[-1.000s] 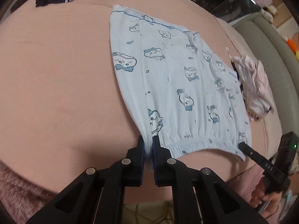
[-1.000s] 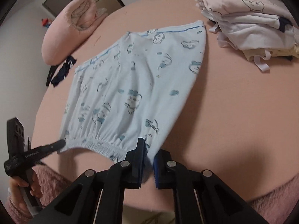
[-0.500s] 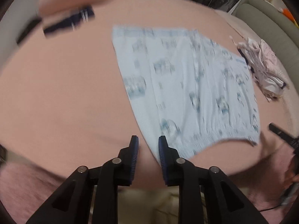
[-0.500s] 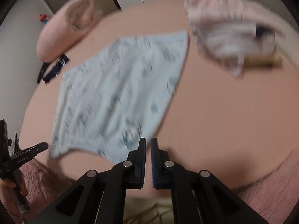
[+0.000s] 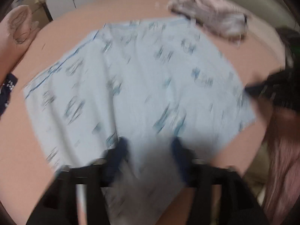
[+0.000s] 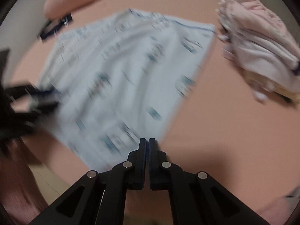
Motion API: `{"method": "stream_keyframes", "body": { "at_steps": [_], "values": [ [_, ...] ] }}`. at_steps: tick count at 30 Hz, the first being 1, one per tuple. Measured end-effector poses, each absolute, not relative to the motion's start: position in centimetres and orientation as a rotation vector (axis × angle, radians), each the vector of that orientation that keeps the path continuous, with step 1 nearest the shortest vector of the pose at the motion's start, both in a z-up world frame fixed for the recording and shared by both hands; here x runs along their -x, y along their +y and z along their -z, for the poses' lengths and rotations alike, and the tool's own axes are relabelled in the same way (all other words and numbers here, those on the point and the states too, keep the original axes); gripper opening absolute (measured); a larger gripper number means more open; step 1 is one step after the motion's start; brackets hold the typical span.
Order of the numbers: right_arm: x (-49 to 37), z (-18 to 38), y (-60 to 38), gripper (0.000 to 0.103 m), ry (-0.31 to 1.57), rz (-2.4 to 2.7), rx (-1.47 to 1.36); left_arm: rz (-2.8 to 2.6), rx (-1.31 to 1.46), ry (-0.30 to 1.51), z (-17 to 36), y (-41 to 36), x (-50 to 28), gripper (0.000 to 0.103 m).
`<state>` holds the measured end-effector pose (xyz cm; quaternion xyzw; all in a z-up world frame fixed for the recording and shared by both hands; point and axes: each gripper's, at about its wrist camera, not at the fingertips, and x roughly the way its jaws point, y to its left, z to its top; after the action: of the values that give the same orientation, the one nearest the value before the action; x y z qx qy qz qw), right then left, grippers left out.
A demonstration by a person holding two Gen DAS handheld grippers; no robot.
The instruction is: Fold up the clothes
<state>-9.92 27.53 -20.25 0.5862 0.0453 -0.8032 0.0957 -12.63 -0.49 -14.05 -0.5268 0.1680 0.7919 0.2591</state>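
Blue printed garment (image 5: 142, 86) flat on pink bed (image 6: 215, 127), left tongs (image 5: 148, 148) spread, right tongs (image 6: 147, 144) closed.

The shorts (image 5: 142, 86) lie spread on the bed (image 6: 225, 131) in front of me, their near edge under my left gripper (image 5: 148, 150), whose fingers stand wide apart over the cloth. My right gripper (image 6: 147, 142), fingers drawn together, sits at the shorts' near right corner. A pile of clothes (image 6: 260, 43) lies beyond the shorts to the right, a pillow (image 5: 16, 31) at the far left, and a sock (image 5: 7, 93) beside the shorts' left edge.
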Motion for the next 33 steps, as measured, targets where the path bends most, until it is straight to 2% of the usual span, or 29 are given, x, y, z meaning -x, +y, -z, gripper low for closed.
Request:
{"method": "stream_keyframes", "body": {
  "at_steps": [2,4,7,10,12,15,17,18,22,24,28,30,31,33],
  "values": [
    [10.1,19.7,28.1,0.003,0.198,2.393,-1.757,-2.164,1.358,0.42,12.4,-1.7,13.8,0.061],
    [11.3,18.5,28.1,0.003,0.171,2.435,-1.711,-2.216,1.285,0.502,11.4,-2.1,15.7,0.061],
    [14.8,16.5,25.6,0.004,0.15,2.479,-1.522,-2.211,1.262,0.593,12.1,-3.3,18.9,0.06],
    [18.9,18.5,22.6,0.004,0.214,2.397,-1.493,-2.14,1.323,0.629,13.6,-6.0,20.5,0.061],
    [20.5,21.7,22.2,0.004,0.319,2.304,-1.597,-2.108,1.368,0.654,14.0,-8.4,20.5,0.064],
    [19.7,21.1,23.5,0.004,0.44,2.28,-1.591,-2.058,1.435,0.692,14.7,-12.1,20.5,0.064],
    [18.7,20.9,24.6,0.017,0.65,2.254,-1.634,-2.034,1.464,0.698,14.8,-14.3,20.5,0.063],
    [18.6,21.0,25.1,0.02,0.718,2.231,-1.666,-2.041,1.434,0.675,14.2,-14.6,20.4,0.063],
    [20.8,18.5,24.8,0.02,0.603,2.308,-1.597,-2.099,1.237,0.553,12.1,-12.6,21.0,0.062],
    [21.3,19.7,22.9,0.02,0.563,2.279,-1.598,-2.08,1.214,0.524,12.9,-10.8,21.6,0.062],
    [22.2,21.9,19.5,0.02,0.488,2.226,-1.591,-1.988,1.301,0.655,16.2,-11.7,20.8,0.064],
    [21.4,21.5,20.8,0.032,0.515,2.267,-1.558,-1.972,1.324,0.707,16.8,-14.3,19.9,0.065],
    [21.1,21.2,21.8,0.033,0.52,2.282,-1.589,-1.977,1.352,0.717,16.7,-15.6,19.6,0.068],
    [20.9,20.7,23.8,0.054,0.545,2.312,-1.65,-1.99,1.363,0.706,15.9,-17.1,19.0,0.067]
  ]
}}
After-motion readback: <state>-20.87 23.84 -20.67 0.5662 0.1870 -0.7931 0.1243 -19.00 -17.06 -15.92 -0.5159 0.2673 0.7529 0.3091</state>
